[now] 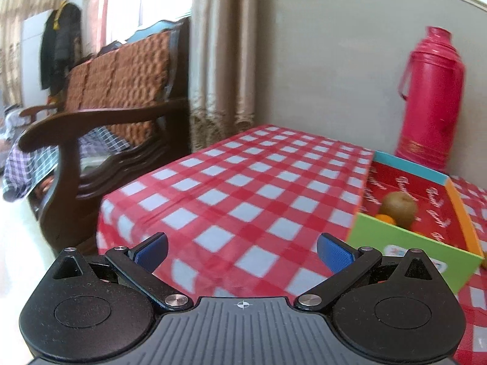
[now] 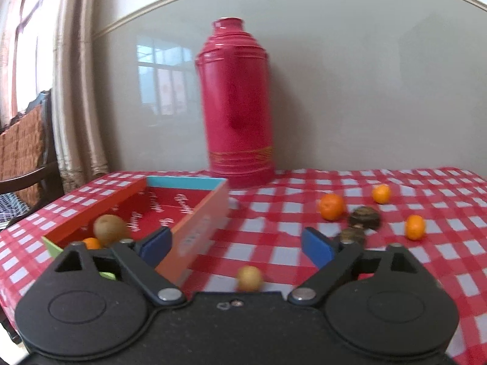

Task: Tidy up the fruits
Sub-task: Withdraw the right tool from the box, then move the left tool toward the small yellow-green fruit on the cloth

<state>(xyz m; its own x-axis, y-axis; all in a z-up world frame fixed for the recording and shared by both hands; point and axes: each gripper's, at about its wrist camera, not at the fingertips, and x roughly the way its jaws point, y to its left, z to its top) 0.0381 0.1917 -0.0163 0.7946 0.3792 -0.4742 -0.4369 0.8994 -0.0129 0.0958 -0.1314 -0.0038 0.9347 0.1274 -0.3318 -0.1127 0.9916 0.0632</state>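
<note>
Your left gripper [image 1: 242,251] is spread wide with nothing between its blue pads, hovering over the red-checked tablecloth [image 1: 231,188] left of the box [image 1: 404,243]. Inside the box, a kiwi [image 1: 399,208] rests against a small orange [image 1: 386,219] at the near green wall. The red thermos [image 1: 432,97] stands upright behind the box by the wall.

Your right gripper [image 2: 236,245] is also wide apart and holds nothing. To its left sits the box [image 2: 197,225]; a yellowish round fruit [image 2: 249,278] lies on the cloth just ahead, between the fingers. Further right, three oranges [image 2: 331,206] [image 2: 381,193] [image 2: 415,227] lie scattered around two dark brown fruits [image 2: 364,217] [image 2: 353,234], too blurred to identify.
</note>
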